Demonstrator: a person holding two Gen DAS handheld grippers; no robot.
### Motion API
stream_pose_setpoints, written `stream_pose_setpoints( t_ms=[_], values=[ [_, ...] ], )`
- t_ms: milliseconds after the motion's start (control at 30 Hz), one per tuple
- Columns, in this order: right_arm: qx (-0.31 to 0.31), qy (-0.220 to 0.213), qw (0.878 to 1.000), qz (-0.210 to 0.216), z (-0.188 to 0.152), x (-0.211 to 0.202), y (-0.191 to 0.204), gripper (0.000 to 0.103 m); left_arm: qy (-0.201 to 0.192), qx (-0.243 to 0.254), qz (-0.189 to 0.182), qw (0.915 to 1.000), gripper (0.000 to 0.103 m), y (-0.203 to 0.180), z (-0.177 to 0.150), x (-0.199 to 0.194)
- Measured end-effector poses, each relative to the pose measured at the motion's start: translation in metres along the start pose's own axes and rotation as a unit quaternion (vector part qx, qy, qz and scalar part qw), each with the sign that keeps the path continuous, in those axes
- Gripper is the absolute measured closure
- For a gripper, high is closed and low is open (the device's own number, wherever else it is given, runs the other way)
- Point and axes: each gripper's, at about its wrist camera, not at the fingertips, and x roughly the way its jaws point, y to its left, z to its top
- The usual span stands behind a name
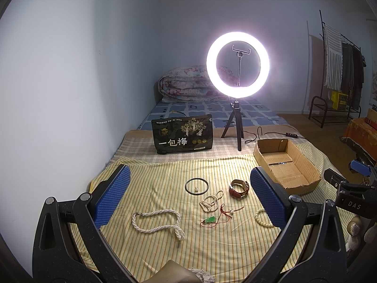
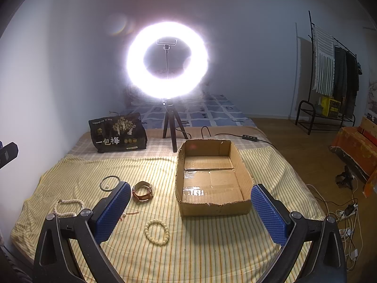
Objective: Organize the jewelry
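Jewelry lies on the striped yellow cloth (image 1: 165,247). In the left wrist view: a long pearl necklace (image 1: 156,221), a smaller pearl strand (image 1: 211,201), a green pendant on red cord (image 1: 211,219), a dark bangle (image 1: 196,186), a brown-strap watch (image 1: 239,188), a cream bead bracelet (image 1: 260,217). An empty cardboard box (image 1: 304,181) stands right. My left gripper (image 1: 188,198) is open above the jewelry. My right gripper (image 2: 190,214) is open and empty; between its fingers are the bead bracelet (image 2: 157,233) and the box (image 2: 212,206). The watch (image 2: 142,192) and bangle (image 2: 108,183) lie left.
A lit ring light on a tripod (image 1: 238,64) and a black snack bag (image 1: 182,134) stand at the back of the cloth. A cable (image 1: 271,133) runs behind the box. A folded quilt (image 1: 186,85) lies far back. A clothes rack (image 2: 329,75) stands right.
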Motion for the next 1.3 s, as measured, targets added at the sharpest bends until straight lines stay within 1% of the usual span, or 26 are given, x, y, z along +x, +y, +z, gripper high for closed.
stream_pose_setpoints(
  t_ms=[867,1067,1300],
  values=[
    [-0.005,0.009,1.000,0.006,-0.004,0.002,0.002,0.000,0.006,0.000,0.004,1.0000,0.000,0.001,-0.005,0.003],
    [-0.008,0.019,1.000,0.016,-0.004,0.005,0.001,0.000,0.018,-0.002,0.013,0.9997,0.000,0.010,-0.010,0.011],
    [-0.019,0.038,0.998,0.041,-0.009,0.016,0.002,0.000,0.048,-0.004,0.028,0.9985,0.000,0.027,-0.015,0.028]
  ],
)
